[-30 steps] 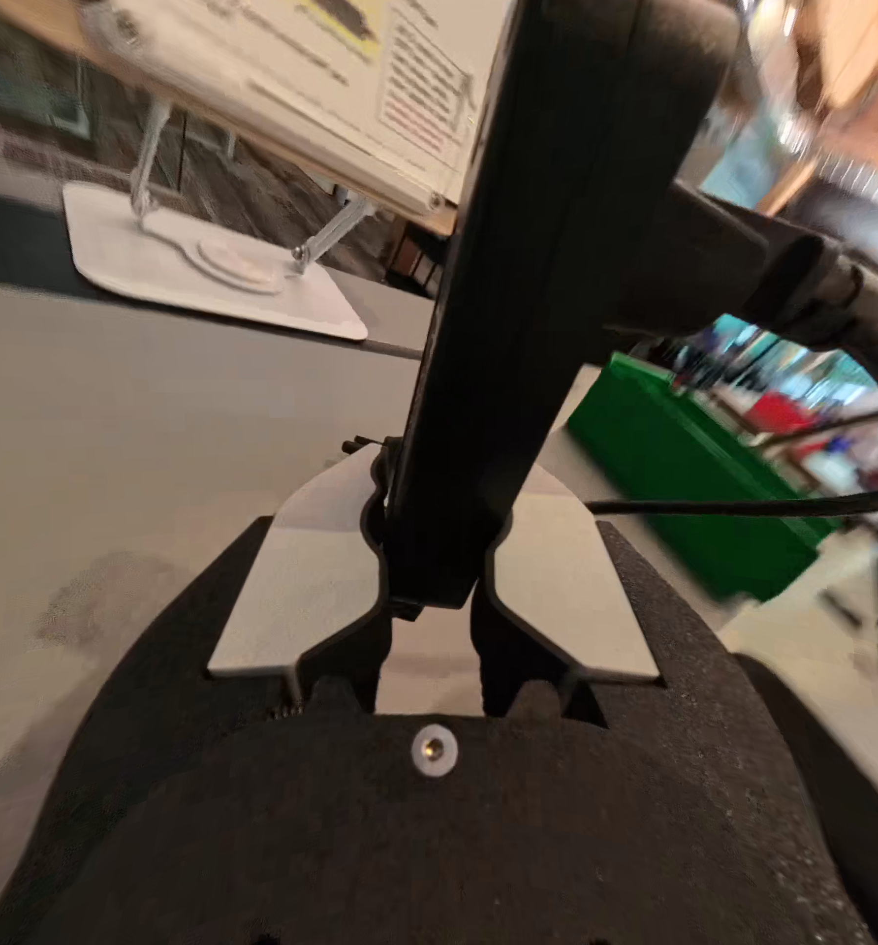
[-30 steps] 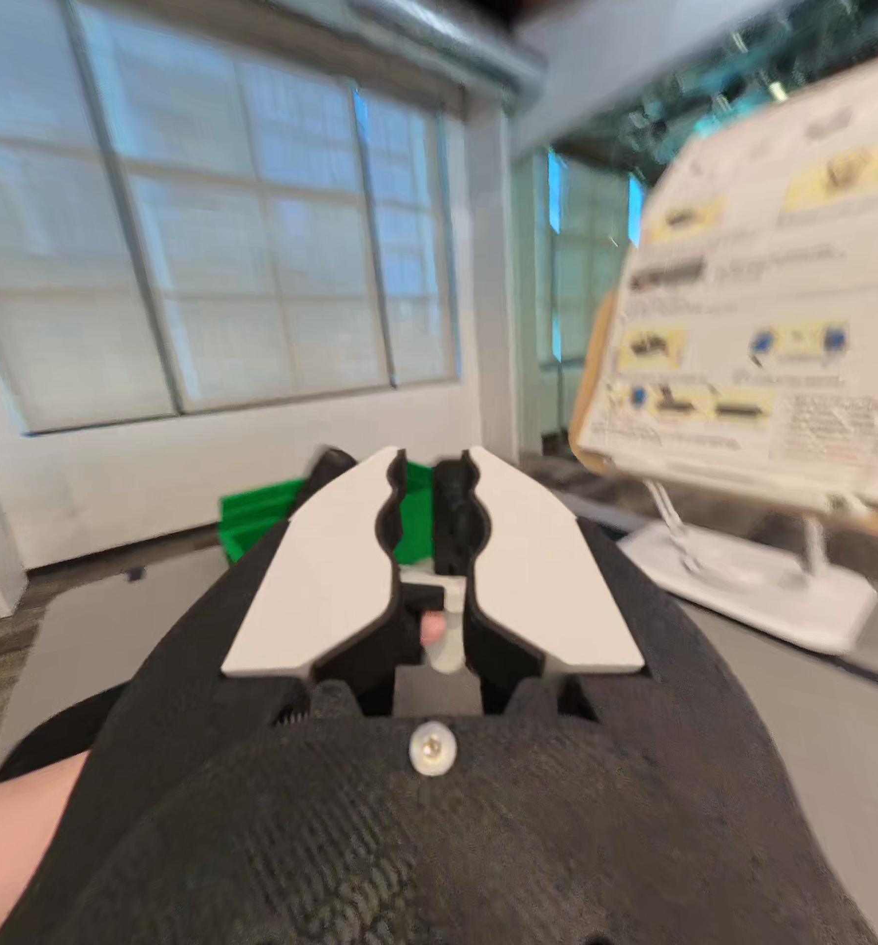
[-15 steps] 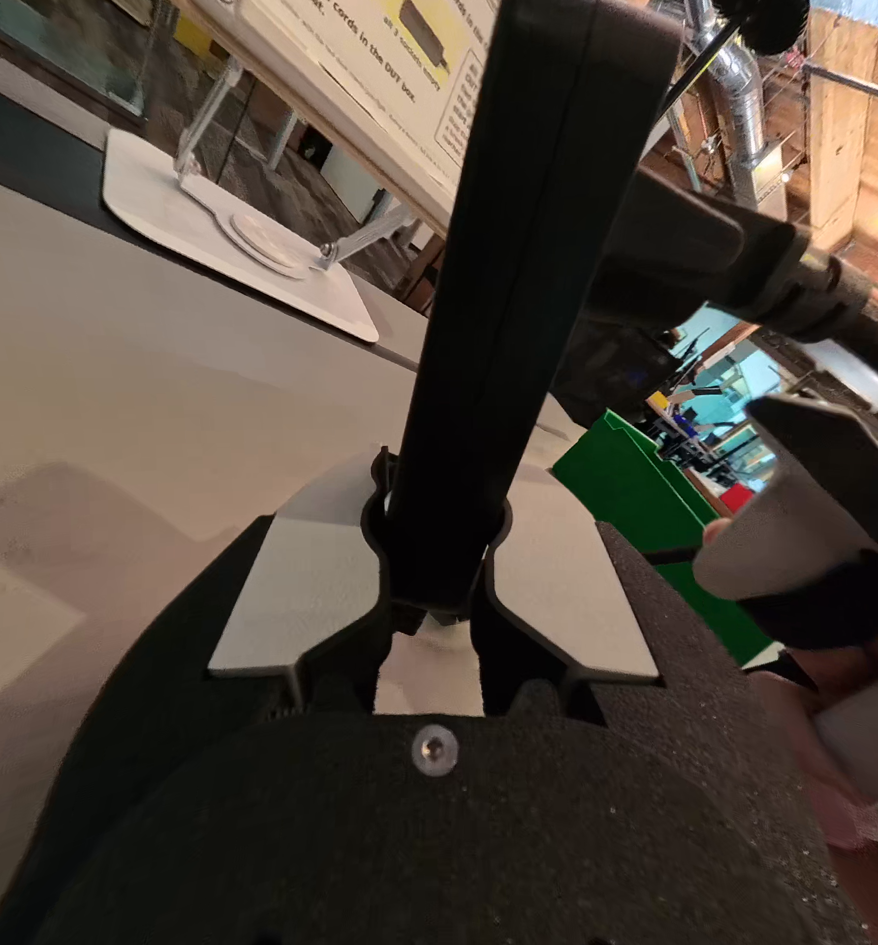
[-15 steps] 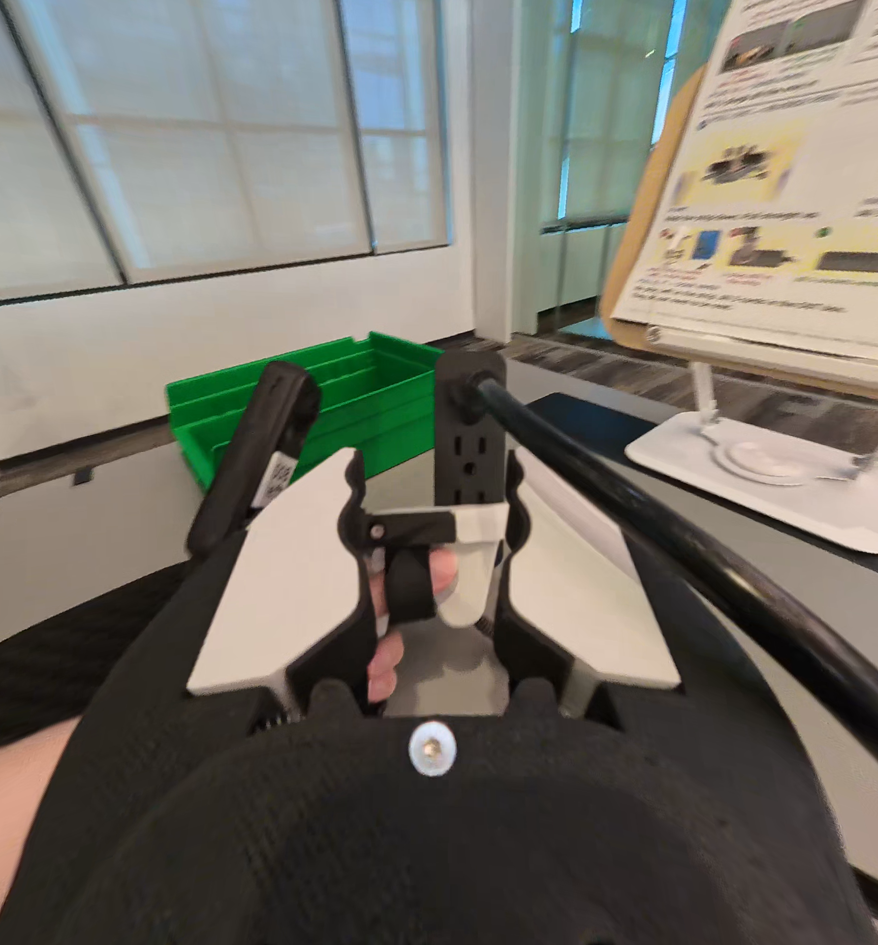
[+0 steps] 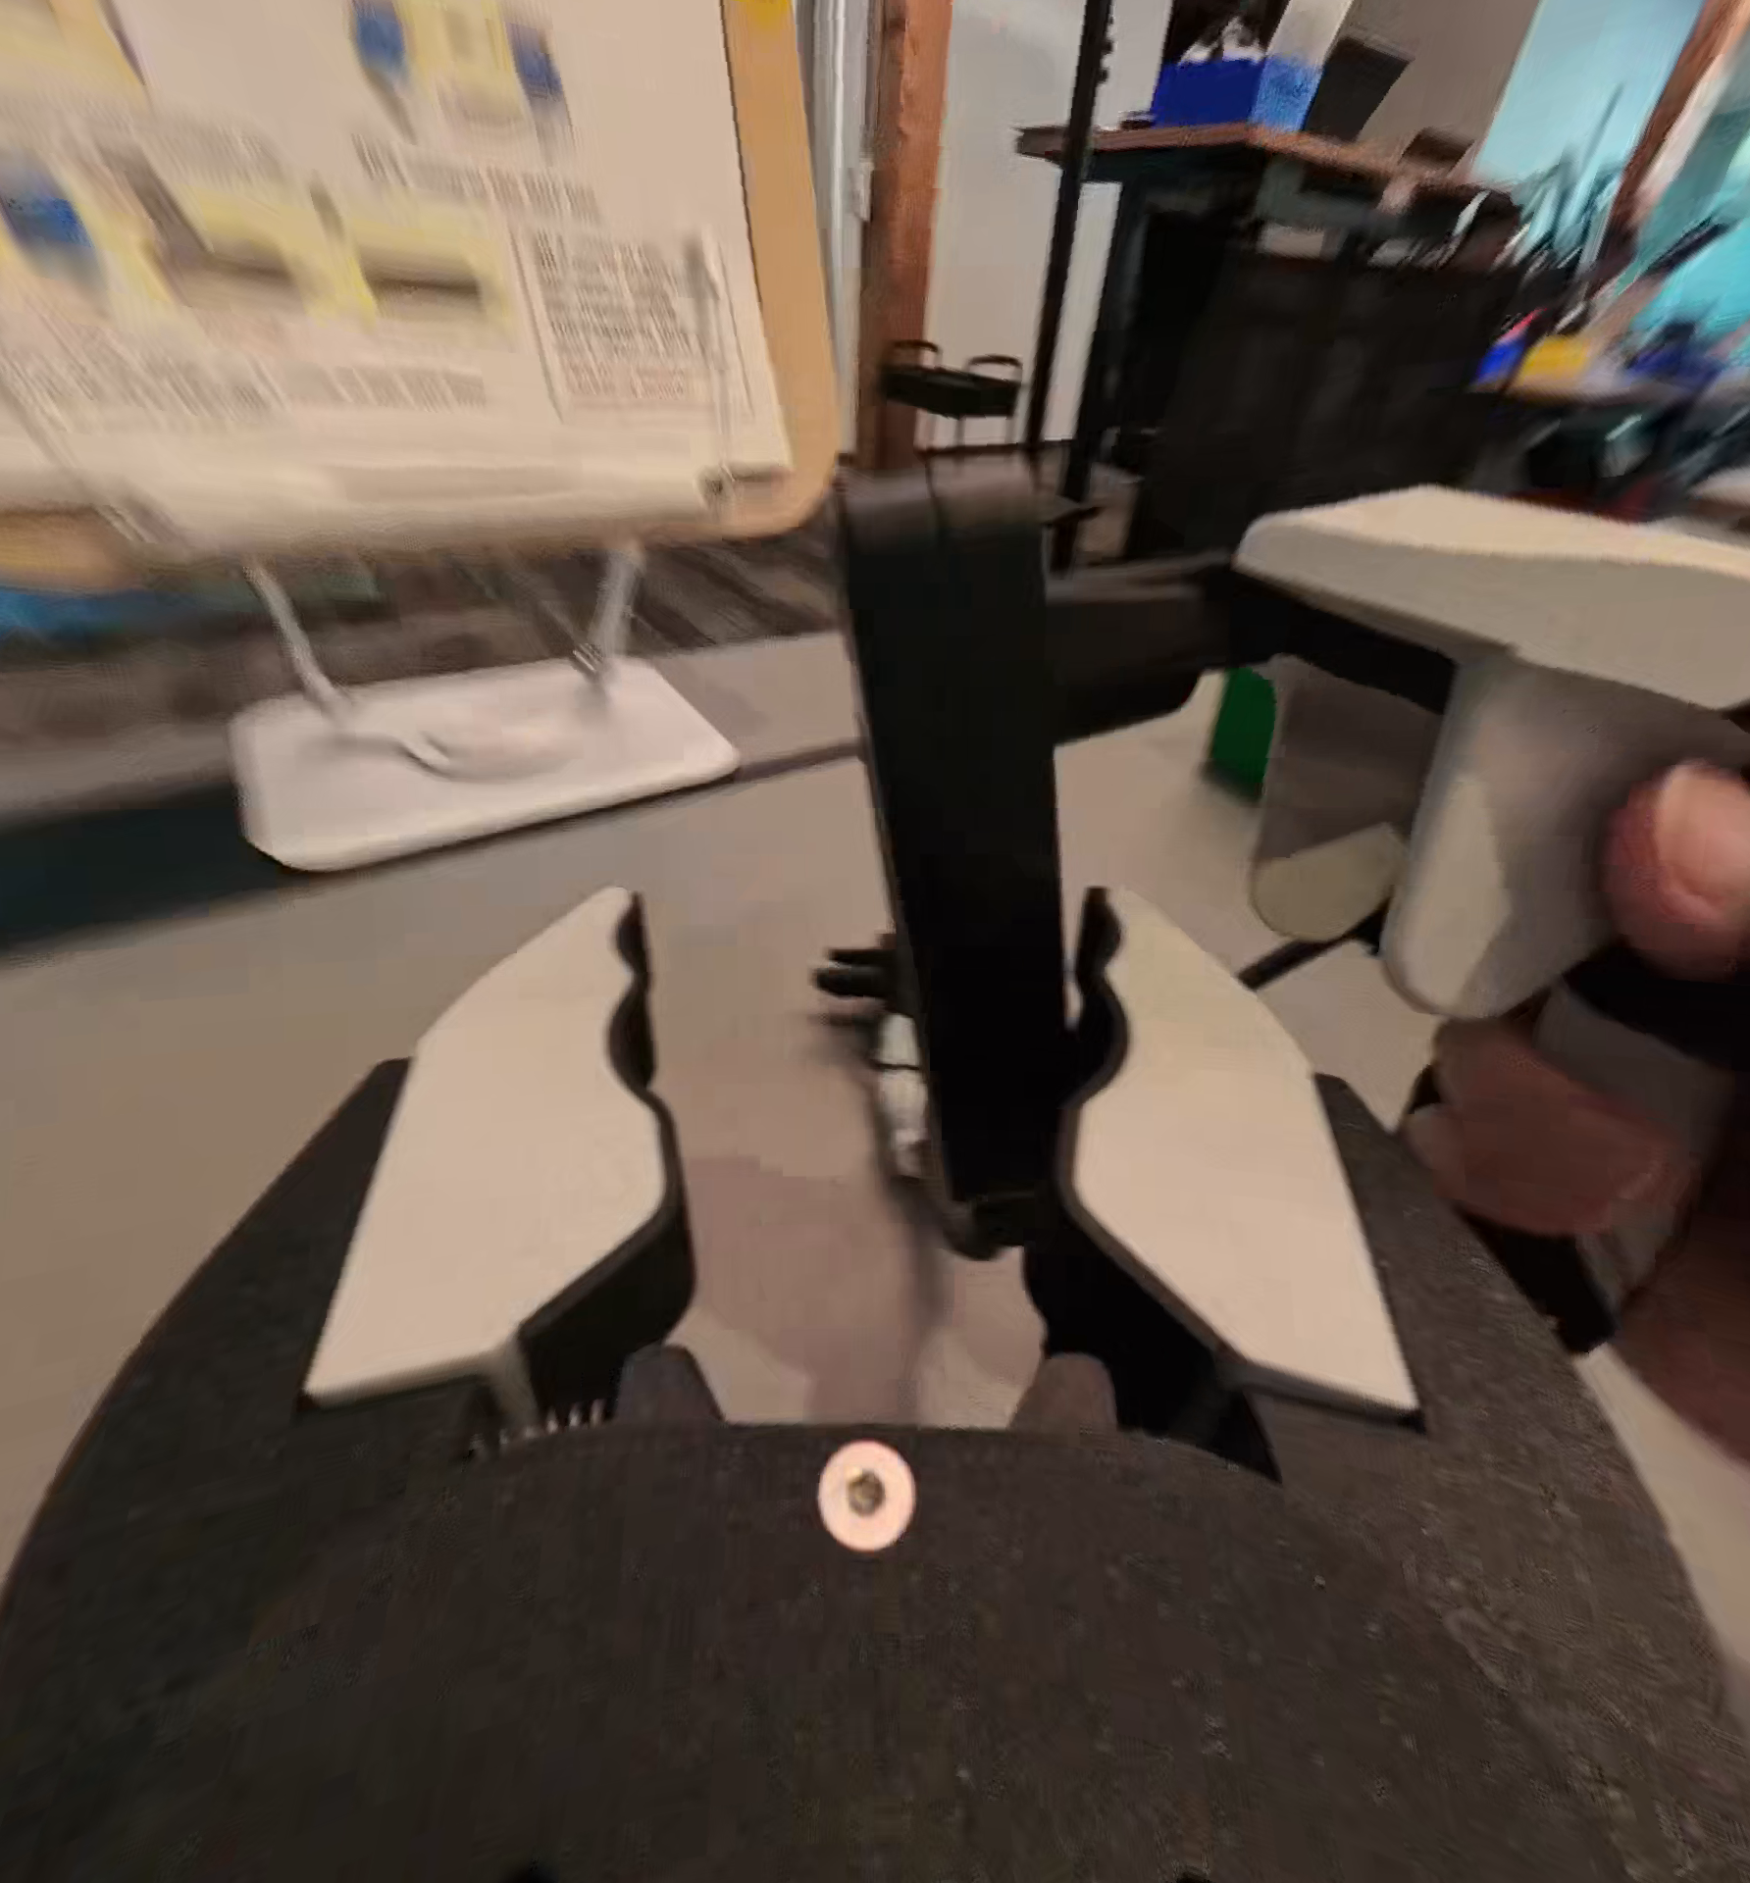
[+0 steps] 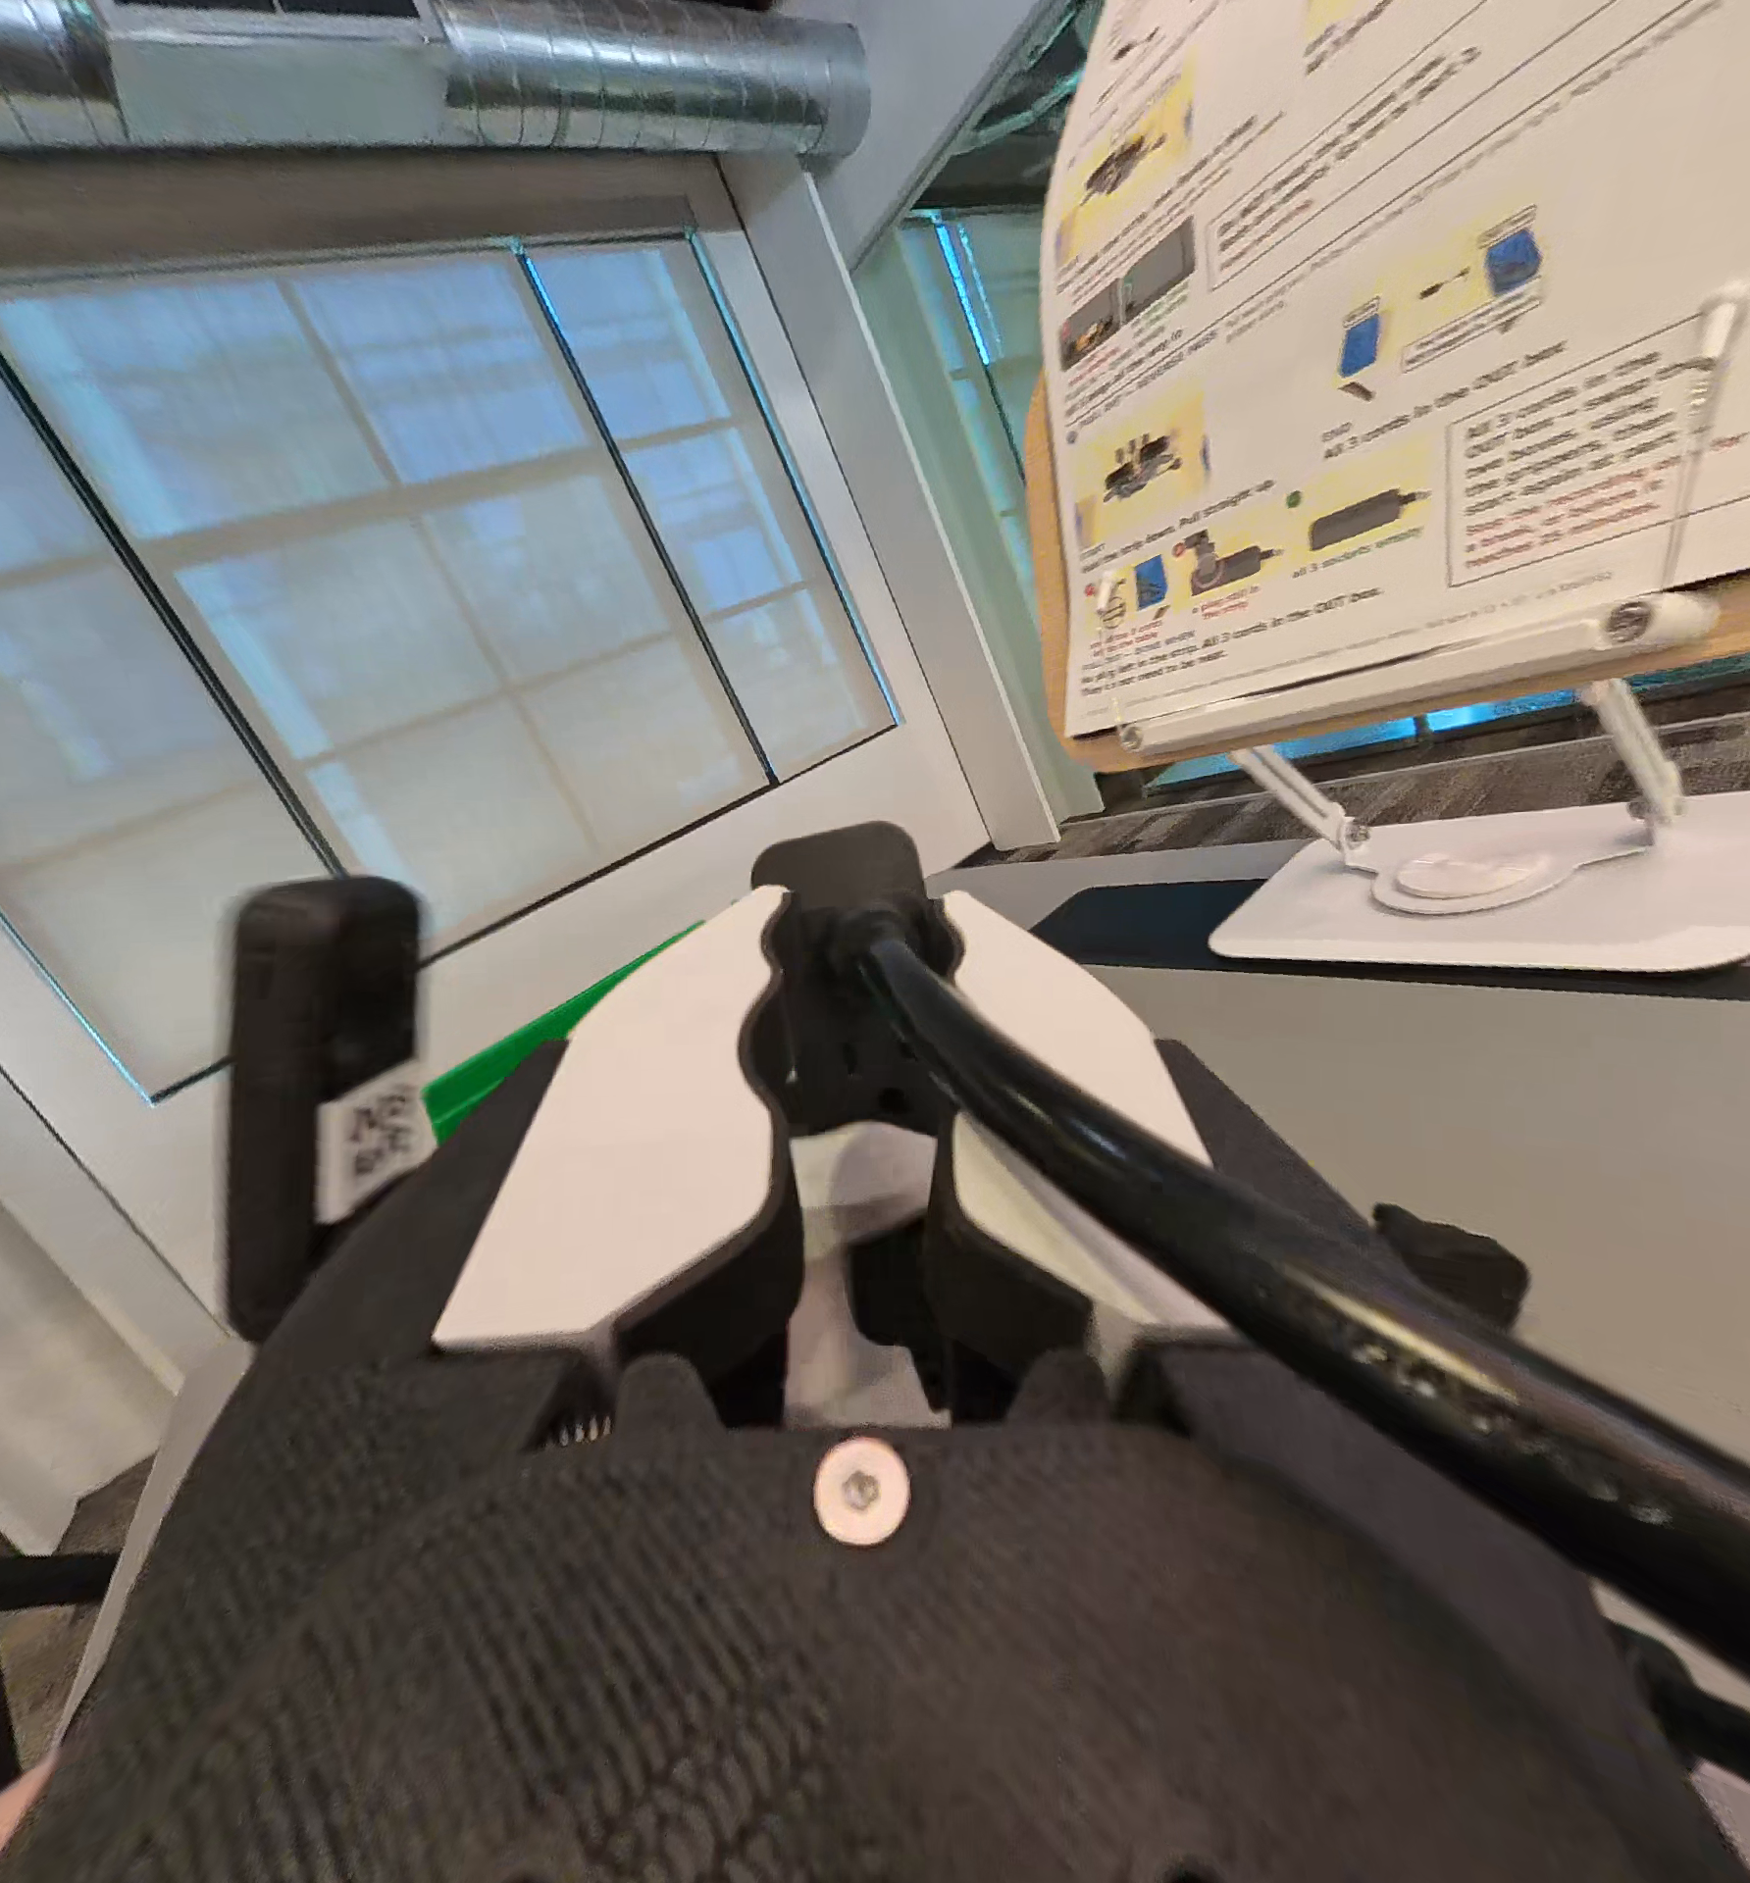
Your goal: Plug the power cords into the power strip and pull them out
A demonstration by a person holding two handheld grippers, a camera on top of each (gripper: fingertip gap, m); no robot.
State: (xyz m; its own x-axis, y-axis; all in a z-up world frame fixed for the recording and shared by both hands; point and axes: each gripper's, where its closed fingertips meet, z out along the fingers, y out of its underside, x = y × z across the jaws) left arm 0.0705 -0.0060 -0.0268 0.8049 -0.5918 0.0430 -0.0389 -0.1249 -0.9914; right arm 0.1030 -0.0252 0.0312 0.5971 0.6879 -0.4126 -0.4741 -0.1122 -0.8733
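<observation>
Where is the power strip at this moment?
In the left wrist view the power strip stands upright against the left tongs' right finger; the right tongs grip it.

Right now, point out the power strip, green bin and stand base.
power strip (image 5: 952,774), left wrist view, black body
green bin (image 6: 492,1082), right wrist view, wall
stand base (image 6: 1615,917), right wrist view, bare plate

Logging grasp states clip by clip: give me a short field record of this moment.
left tongs: open, power strip upright between the fingers, against the right-hand one
right tongs: shut on the power strip's upper end
cord: thick, black, leaves that end toward the right camera
background: green bin, white document stand
image quality: left wrist view motion-blurred
</observation>
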